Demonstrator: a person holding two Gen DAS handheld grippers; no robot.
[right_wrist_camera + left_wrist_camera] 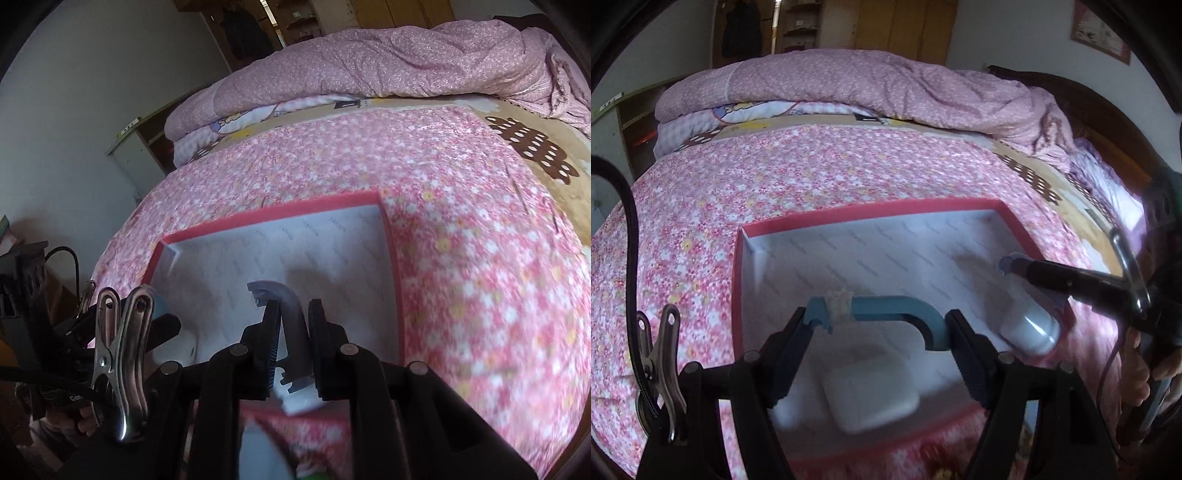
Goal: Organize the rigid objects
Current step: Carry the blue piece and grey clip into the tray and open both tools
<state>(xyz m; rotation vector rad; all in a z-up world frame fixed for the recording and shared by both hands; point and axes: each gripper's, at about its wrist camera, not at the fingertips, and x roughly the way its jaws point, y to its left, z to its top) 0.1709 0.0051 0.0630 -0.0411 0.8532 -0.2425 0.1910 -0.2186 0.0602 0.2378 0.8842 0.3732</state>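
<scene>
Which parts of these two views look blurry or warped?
Left wrist view: the white case and bottle in the box are soft, the far quilt sharper; edges bow. Right wrist view: the floral sheet at right smears with motion blur; the held purple piece is soft; the clip shows glare.

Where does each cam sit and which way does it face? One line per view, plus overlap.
Left wrist: on the left gripper, looking along its fingers over the red-rimmed box on the bed; it holds a blue bracket; right gripper enters from the right.
Right wrist: on the right gripper, facing the same box, gripping a grey bracket.
Shared: box, floral bedspread, pink quilt.
</scene>
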